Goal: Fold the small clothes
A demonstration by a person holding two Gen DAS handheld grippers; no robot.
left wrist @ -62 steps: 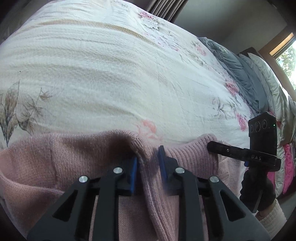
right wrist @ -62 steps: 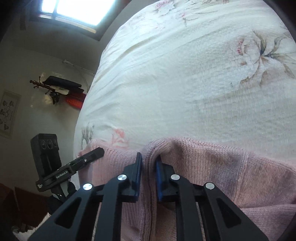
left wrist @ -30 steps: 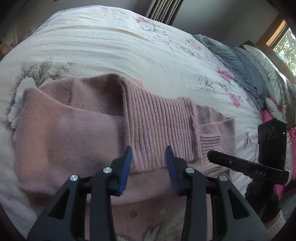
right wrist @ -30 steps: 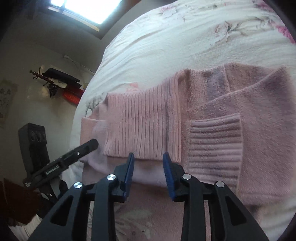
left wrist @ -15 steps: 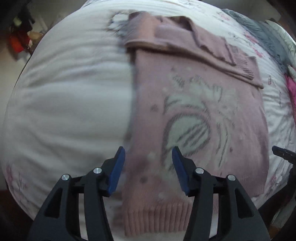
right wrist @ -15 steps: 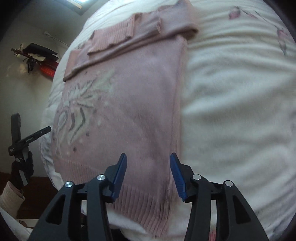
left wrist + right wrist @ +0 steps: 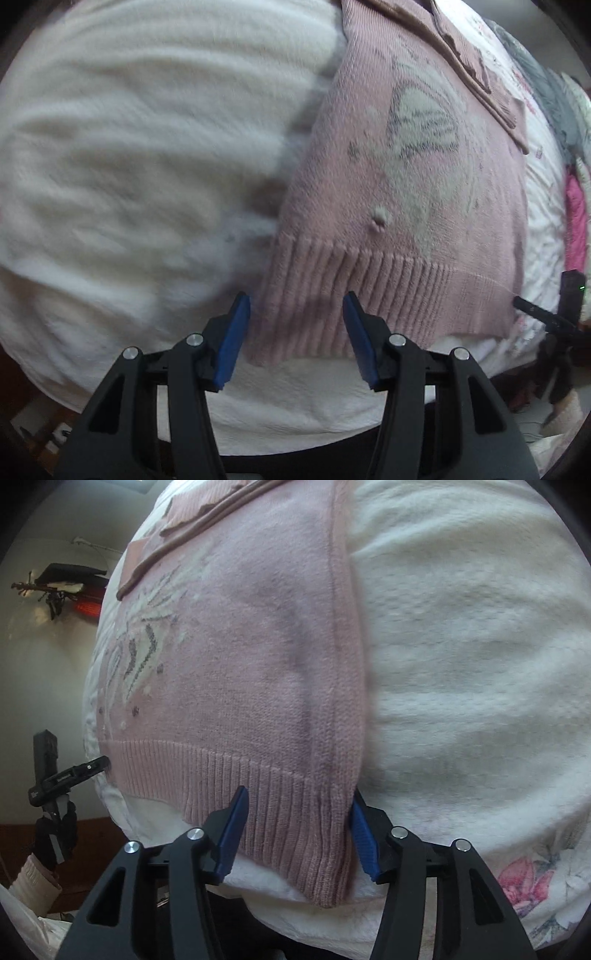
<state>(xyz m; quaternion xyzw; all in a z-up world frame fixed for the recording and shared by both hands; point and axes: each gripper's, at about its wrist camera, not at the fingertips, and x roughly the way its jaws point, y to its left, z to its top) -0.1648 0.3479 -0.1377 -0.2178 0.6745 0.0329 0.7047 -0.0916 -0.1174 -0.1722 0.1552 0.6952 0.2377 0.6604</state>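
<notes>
Left wrist view: left tongs (image 7: 296, 334) spread wide, holding nothing, poised over the left corner of the ribbed hem of the pink knitted sweater (image 7: 406, 177), which lies flat on the white textured bedspread (image 7: 129, 147). Sleeves folded across the top. Right tongs (image 7: 546, 314) visible at the far hem corner.

Right wrist view: right tongs (image 7: 299, 827) wide apart, straddling the sweater's (image 7: 240, 646) right hem corner, not closed on it.

Bare white bed cover (image 7: 122, 155) lies clear beside the pink sweater (image 7: 406, 192); grey bedding (image 7: 546, 85) crowds the bed's far side.
</notes>
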